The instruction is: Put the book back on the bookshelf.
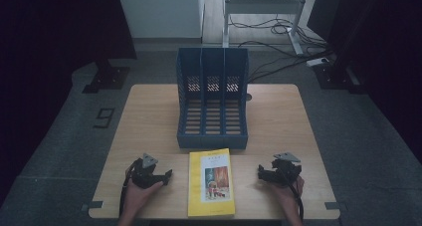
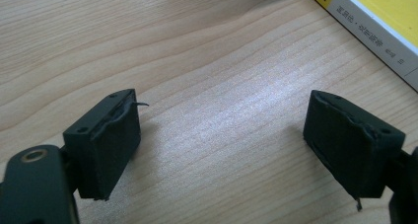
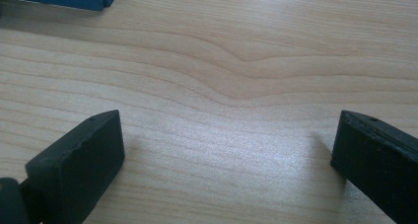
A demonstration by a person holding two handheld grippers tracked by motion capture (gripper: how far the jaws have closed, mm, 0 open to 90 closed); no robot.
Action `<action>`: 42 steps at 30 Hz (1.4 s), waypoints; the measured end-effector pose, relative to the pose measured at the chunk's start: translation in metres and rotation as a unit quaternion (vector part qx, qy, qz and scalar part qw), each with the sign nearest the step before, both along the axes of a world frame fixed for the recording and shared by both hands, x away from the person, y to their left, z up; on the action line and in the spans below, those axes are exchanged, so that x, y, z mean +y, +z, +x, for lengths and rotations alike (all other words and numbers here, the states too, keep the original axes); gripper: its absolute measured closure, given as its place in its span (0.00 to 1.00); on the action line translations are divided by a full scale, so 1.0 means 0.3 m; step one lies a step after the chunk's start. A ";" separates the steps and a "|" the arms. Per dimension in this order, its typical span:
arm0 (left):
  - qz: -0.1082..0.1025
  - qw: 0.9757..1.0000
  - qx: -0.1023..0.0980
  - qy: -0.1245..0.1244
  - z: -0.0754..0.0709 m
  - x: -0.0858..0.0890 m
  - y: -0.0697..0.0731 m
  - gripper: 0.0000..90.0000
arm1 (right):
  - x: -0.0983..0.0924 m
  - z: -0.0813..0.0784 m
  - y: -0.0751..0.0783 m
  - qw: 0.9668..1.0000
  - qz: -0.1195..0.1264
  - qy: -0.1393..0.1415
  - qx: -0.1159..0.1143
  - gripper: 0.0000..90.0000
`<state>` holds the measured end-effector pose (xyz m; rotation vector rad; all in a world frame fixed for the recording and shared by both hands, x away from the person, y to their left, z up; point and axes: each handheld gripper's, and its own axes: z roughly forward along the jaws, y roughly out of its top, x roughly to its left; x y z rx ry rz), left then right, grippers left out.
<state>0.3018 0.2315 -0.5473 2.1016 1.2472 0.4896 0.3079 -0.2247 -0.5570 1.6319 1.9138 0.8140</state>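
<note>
Yellow book [image 1: 211,182] lies flat betw. my left gripper [image 1: 166,175] & right gripper [image 1: 261,172], both spread wide w/ nothing held; looks light, bendy, slick-covered (paperback, I reckon), so I'd pinch a long edge.

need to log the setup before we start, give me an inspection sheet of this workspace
surface: wooden table, bare wood around the things
job's things: yellow book flat at the near edge; blue rack behind it, three slots, all empty
clutter: nothing seen
grippers: left gripper and right gripper rest on the table either side of the book, both open, holding nothing
cables: loose cables on the floor beyond the table
surroundings: grey floor, dark curtains, white frame at the back
</note>
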 end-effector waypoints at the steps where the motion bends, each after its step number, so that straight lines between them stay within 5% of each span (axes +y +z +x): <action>1: 0.000 1.000 0.000 0.000 0.000 0.000 0.000 0.16 | 0.000 0.001 0.000 1.000 0.000 -0.001 0.000 0.00; 30: -0.001 1.000 -0.001 0.007 0.005 -0.002 0.000 0.16 | -0.012 0.015 0.001 1.000 0.001 -0.009 -0.002 0.01; 42: 0.000 1.000 0.000 0.004 0.030 -0.017 0.000 0.16 | -0.009 -0.002 0.005 1.000 0.001 -0.003 -0.019 0.14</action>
